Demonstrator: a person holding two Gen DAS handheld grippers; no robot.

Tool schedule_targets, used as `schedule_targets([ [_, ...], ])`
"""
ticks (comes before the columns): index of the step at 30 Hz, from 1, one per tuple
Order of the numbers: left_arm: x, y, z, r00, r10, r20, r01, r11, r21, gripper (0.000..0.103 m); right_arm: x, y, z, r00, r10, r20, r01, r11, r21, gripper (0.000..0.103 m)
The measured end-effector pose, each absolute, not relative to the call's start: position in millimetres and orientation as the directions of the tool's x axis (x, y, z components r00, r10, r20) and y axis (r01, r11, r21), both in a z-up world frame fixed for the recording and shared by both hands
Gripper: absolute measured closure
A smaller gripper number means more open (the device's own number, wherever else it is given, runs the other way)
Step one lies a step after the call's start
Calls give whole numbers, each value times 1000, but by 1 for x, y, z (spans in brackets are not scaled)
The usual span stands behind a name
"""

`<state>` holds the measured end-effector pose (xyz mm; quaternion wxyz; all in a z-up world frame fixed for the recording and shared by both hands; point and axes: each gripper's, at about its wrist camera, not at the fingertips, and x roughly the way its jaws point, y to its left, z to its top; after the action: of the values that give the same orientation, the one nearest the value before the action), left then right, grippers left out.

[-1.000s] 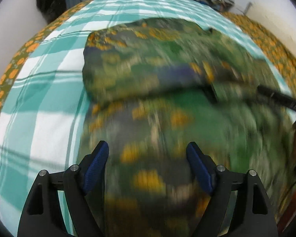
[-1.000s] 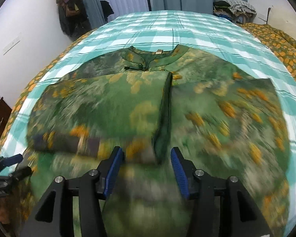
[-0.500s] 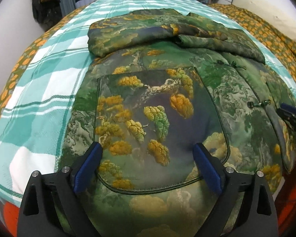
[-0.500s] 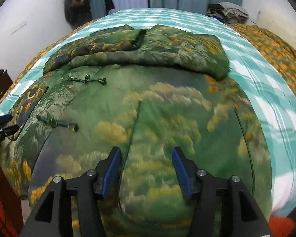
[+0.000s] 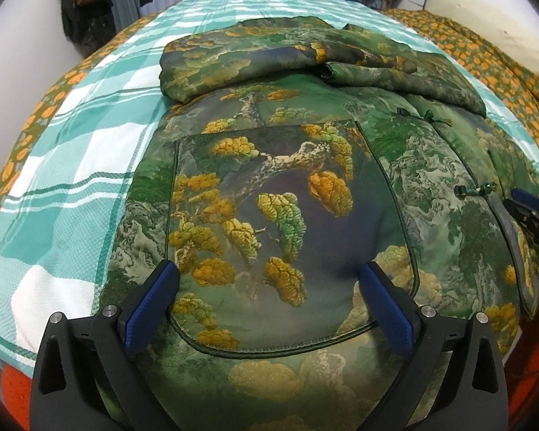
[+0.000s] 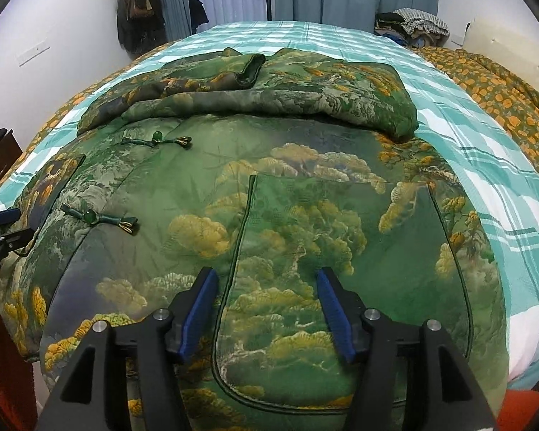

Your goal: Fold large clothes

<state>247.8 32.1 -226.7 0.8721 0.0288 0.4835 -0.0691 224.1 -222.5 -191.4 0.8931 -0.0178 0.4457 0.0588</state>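
A large green jacket with a yellow tree print (image 5: 287,194) lies front up on the bed, its two sleeves folded across the chest at the far end (image 5: 305,61). It also shows in the right wrist view (image 6: 305,215), with two green knot buttons (image 6: 97,217). My left gripper (image 5: 269,283) is open and empty, hovering over the jacket's left patch pocket near the hem. My right gripper (image 6: 266,294) is open and empty over the right patch pocket. The right gripper's tip shows at the left wrist view's right edge (image 5: 531,208).
The bed has a teal and white checked sheet (image 5: 72,165) with an orange-flowered quilt (image 5: 485,57) along both sides. Clothes hang on the far wall (image 6: 136,10) and a pile of laundry (image 6: 413,25) sits past the bed's far end. Something orange-red lies below the near edge (image 5: 14,391).
Both grippers have drawn back from the folded sleeves toward the jacket's hem and dropped lower. Both stayed open and empty. The blur has cleared.
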Motion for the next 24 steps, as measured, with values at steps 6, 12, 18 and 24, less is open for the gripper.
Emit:
schedule_targets([
  [6,248,35,-225,515,-81,-853,132,991,-15,1,224,-223,-191,595,89,-799,-121,992,20,43],
  [12,235,43,-215,475,-104,-874,112,992,-58,1,222,-222,-186,574,75,-815,-112,994,12,43],
  [18,206,58,-182,483,-182,-857,122,983,-140,2,210,-235,-156,552,99,-828,-63,995,77,43],
  [24,211,111,-161,544,-119,-831,2,990,-141,2,189,-282,-114,625,33,-780,30,997,66,43],
])
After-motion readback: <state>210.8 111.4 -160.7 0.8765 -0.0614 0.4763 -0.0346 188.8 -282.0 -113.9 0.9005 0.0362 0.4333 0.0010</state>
